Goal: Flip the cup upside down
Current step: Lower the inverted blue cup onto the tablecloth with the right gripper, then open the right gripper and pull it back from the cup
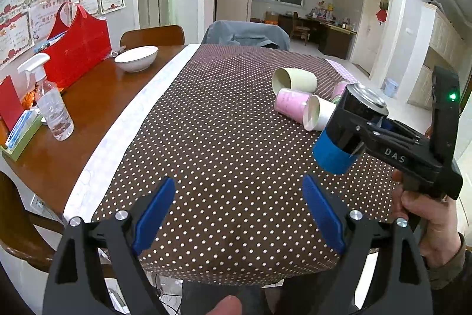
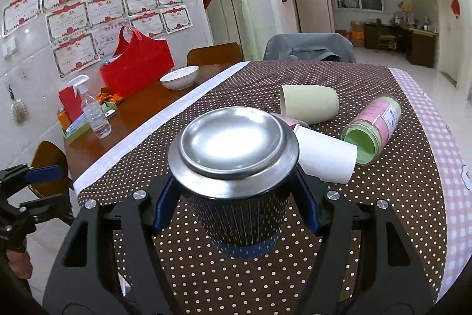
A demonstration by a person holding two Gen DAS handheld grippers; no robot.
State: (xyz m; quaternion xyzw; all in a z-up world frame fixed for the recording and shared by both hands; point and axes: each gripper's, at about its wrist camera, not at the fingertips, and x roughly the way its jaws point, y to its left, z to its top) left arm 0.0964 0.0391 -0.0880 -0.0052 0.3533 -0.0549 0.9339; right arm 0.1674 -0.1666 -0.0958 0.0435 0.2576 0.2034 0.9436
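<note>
The right gripper (image 2: 236,214) is clamped on the dark cup (image 2: 236,197), its blue pads pressed against both sides; the cup is held above the dotted cloth (image 2: 383,197) near the front edge of the tabletop, steel base up and blue-banded rim pointing down, slightly tilted. The left gripper (image 1: 239,211) hovers over the front edge with its fingers spread wide apart, holding nothing. Farther back, toward the right edge, a white cup (image 2: 327,158), a pink cup (image 1: 290,105), a cream cup (image 2: 309,104) and a green-lined jar (image 2: 374,129) lie on their sides, clustered together. At the far left, on bare wood, stand a white bowl (image 2: 180,77), a spray bottle (image 2: 94,114) and a red bag (image 2: 135,70).
</note>
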